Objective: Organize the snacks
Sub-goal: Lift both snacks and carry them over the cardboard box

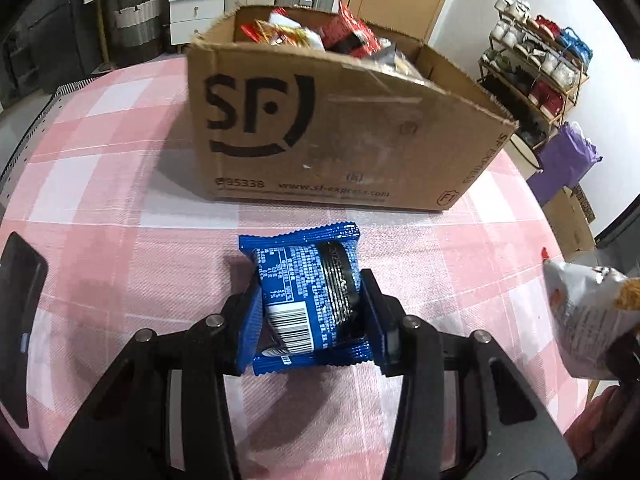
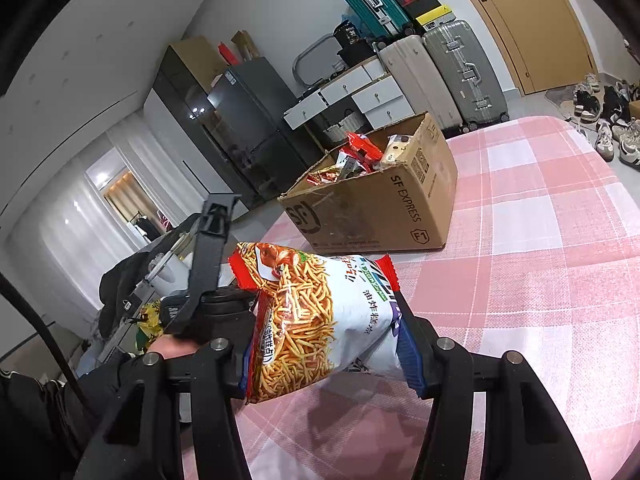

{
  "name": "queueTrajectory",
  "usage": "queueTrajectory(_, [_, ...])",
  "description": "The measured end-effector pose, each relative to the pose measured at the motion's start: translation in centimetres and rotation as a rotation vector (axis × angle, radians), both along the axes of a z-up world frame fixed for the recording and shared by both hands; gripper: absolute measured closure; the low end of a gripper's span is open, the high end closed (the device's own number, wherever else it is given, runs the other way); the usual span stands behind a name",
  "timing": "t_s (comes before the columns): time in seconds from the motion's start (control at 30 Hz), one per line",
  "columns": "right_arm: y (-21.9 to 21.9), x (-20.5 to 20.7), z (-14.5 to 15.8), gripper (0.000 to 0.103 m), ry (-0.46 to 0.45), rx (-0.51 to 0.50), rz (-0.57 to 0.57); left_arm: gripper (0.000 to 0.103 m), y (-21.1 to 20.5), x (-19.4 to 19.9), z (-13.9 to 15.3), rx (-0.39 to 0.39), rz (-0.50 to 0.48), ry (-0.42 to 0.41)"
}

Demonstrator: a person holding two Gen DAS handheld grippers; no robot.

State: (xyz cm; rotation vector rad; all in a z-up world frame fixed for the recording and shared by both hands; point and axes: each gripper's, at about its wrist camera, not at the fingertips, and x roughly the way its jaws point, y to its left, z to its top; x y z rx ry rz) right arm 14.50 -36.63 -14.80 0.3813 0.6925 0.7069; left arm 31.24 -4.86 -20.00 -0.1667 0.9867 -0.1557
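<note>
The left gripper (image 1: 310, 300) was clamped on a blue foil cookie packet (image 1: 306, 300), its blue ribbed pads pressing the packet's left and right sides; the glossy wrapper showed a barcode, fine white print and crimped, serrated end seals. The packet sat over the pink-and-white plaid tablecloth (image 1: 120, 208), a woven fabric with a visible rib, on the near side of the cardboard box (image 1: 320, 128). The gripper pointed steeply downward toward the cloth. The box, corrugated brown board with a black printed logo, stood at the far side of the table with its flaps open and red and yellow snack wrappers heaped inside. The right gripper (image 2: 328, 336) was closed on a noodle snack bag (image 2: 320, 320), a crinkled white-and-red plastic pouch held clear of the tablecloth, tilted, near and left of the box. That gripper pointed only slightly downward. A dark flat phone (image 1: 20, 320) lay at the left table edge.
</note>
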Motion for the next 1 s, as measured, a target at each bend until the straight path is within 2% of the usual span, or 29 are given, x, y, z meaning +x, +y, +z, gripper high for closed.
queueTrajectory(0.3, [1.1,-0.9,1.6,0.047,-0.015,-0.024,0.005,0.061,0.6,-2.2,3.8,-0.035,-0.011,-0.062])
queueTrajectory(0.57, [2.3,-1.4,4.4,0.047,-0.058,-0.019,0.032,0.061,1.9,-6.1,11.2,-0.078,-0.039,-0.172])
queueTrajectory(0.8, [4.2,-1.5,10.0,0.047,-0.152,-0.053,0.081,0.061,2.4,-9.7,18.7,-0.098,-0.059,-0.282])
queueTrajectory(1.0, [4.7,-1.4,14.0,0.047,-0.21,-0.073,0.067,0.061,2.8,-12.5,25.0,-0.103,-0.064,-0.351])
